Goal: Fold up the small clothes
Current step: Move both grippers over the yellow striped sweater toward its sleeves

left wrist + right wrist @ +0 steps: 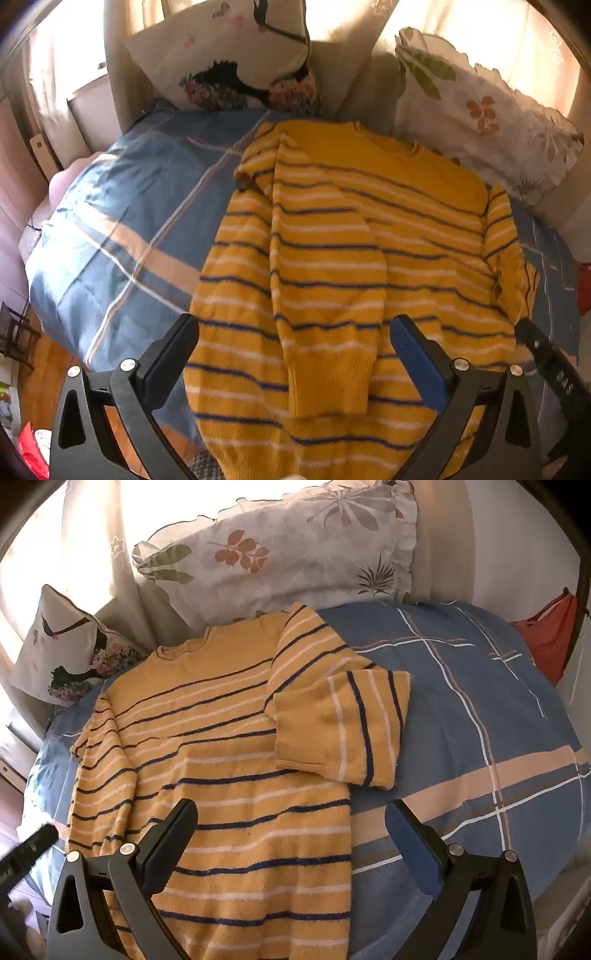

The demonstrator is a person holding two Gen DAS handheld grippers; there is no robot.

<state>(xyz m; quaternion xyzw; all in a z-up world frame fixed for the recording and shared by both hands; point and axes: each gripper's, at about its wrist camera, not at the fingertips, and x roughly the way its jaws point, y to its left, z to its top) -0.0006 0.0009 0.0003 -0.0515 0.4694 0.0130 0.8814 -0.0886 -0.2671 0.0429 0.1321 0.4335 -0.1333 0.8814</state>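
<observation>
A small yellow sweater (332, 229) with navy and white stripes lies flat on the blue plaid bed cover (122, 206), collar toward the pillows. In the left wrist view its left sleeve (321, 295) is folded over the body, cuff toward me. In the right wrist view the sweater (221, 757) shows its right sleeve (340, 716) bent back on itself, partly over the cover (480, 720). My left gripper (295, 332) is open above the hem, holding nothing. My right gripper (291, 816) is open above the sweater's right edge, holding nothing.
Two pillows lean at the head of the bed: a bird-print one (236, 55) and a leaf-print one (480, 107), also in the right wrist view (288, 550). A wooden floor (48, 373) lies past the left edge. A red cloth (546, 635) is at far right.
</observation>
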